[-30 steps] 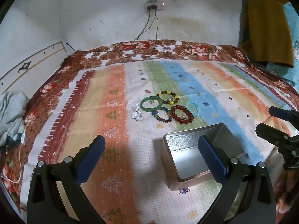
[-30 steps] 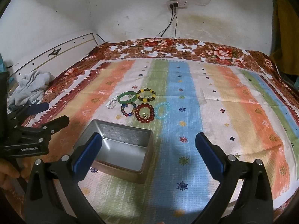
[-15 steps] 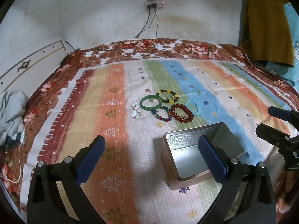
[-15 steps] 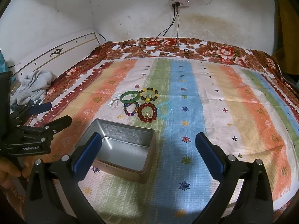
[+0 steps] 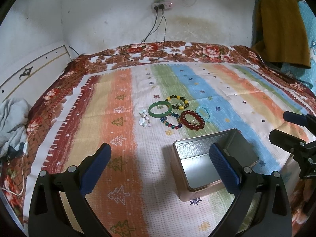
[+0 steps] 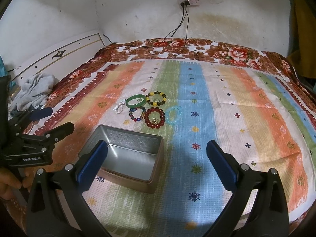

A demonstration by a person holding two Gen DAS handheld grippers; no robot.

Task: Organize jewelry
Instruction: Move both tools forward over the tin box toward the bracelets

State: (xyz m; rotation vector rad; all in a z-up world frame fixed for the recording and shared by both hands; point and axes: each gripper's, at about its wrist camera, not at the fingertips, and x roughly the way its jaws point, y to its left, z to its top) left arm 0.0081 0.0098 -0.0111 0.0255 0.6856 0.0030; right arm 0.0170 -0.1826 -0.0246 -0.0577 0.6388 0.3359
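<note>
Several bracelets lie together on a striped bedspread: a green bangle (image 5: 159, 109) (image 6: 135, 100), a yellow and dark bead bracelet (image 5: 178, 102) (image 6: 156, 98), a dark red bead bracelet (image 5: 192, 119) (image 6: 154, 117), a multicoloured bead bracelet (image 5: 171, 120) (image 6: 136, 114), a pale blue bracelet (image 5: 203, 113) (image 6: 173, 115) and a white bead cluster (image 5: 144, 117) (image 6: 119, 108). An empty metal tin (image 5: 212, 163) (image 6: 128, 158) stands nearer than they do. My left gripper (image 5: 161, 165) and right gripper (image 6: 157, 161) hover open near the tin, holding nothing.
The bedspread (image 6: 237, 118) covers a bed against a white wall with a power strip (image 5: 162, 6) and hanging cables. A grey cloth (image 5: 11, 122) lies at the left edge beside a headboard (image 6: 59, 55). A mustard garment (image 5: 280, 23) hangs at the right.
Both views have tilted slightly, so the bracelets and tin sit a little lower in frame. Both grippers stay open and nothing on the bed has moved.
</note>
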